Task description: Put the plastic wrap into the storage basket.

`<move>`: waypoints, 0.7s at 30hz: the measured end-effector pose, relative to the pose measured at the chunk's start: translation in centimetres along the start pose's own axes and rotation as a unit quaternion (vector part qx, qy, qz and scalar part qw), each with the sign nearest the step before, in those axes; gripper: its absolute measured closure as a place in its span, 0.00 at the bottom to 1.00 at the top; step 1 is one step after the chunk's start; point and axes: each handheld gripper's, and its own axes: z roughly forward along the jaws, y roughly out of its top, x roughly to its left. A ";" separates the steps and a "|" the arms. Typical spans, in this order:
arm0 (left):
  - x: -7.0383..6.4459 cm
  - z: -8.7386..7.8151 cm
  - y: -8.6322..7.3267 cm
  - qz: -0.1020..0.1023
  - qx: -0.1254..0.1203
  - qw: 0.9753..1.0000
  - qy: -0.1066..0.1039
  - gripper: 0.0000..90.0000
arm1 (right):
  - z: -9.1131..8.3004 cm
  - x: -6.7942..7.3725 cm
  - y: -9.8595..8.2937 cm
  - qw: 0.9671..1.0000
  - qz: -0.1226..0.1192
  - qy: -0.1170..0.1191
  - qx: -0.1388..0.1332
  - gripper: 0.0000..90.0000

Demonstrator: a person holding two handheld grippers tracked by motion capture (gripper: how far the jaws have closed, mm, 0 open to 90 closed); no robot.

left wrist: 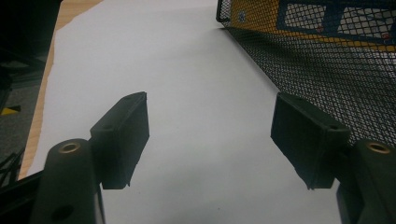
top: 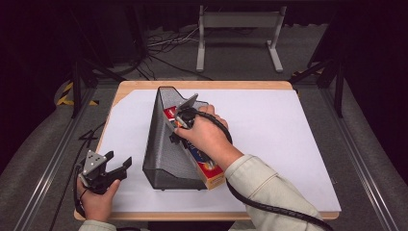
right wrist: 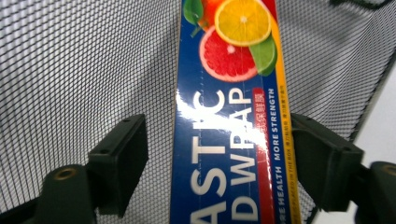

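Note:
A black mesh file holder [top: 161,149] lies on its side mid-table. A long blue and yellow plastic wrap box [top: 211,174] with citrus pictures rests inside it, one end poking out at the front. My right gripper [top: 176,133] is over the box, reaching into the holder. In the right gripper view it [right wrist: 217,158] is open and straddles the box [right wrist: 224,140]: the right jaw sits against the box's yellow edge, while a gap separates the left jaw from it. My left gripper [top: 118,160] rests open and empty near the front left, beside the holder [left wrist: 327,79].
White paper [top: 279,139] covers the wooden table [top: 144,85], with wide free room on the right. The box [left wrist: 327,23] shows through the mesh in the left gripper view. Cables and a grey stand [top: 238,29] lie on the floor beyond.

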 end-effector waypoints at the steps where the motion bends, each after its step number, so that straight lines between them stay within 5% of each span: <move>1: 0.0 0.0 0.0 0.000 0.000 1.000 -0.001 0.32 | -0.3 -0.1 -0.1 1.000 -0.007 0.003 -0.006 0.24; 7: 0.1 -0.2 -0.2 -0.002 0.000 1.000 0.001 0.32 | -2.4 -1.4 -0.7 0.996 -0.024 0.026 -0.080 0.20; 14: 0.2 -0.5 -0.3 -0.004 -0.001 1.000 0.005 0.32 | -6.0 -3.9 -2.3 0.983 -0.050 0.058 -0.169 0.18; 21: 0.1 -0.5 -0.3 -0.004 0.000 1.000 0.007 0.32 | -8.8 -5.9 -3.9 0.972 -0.068 0.063 -0.214 0.16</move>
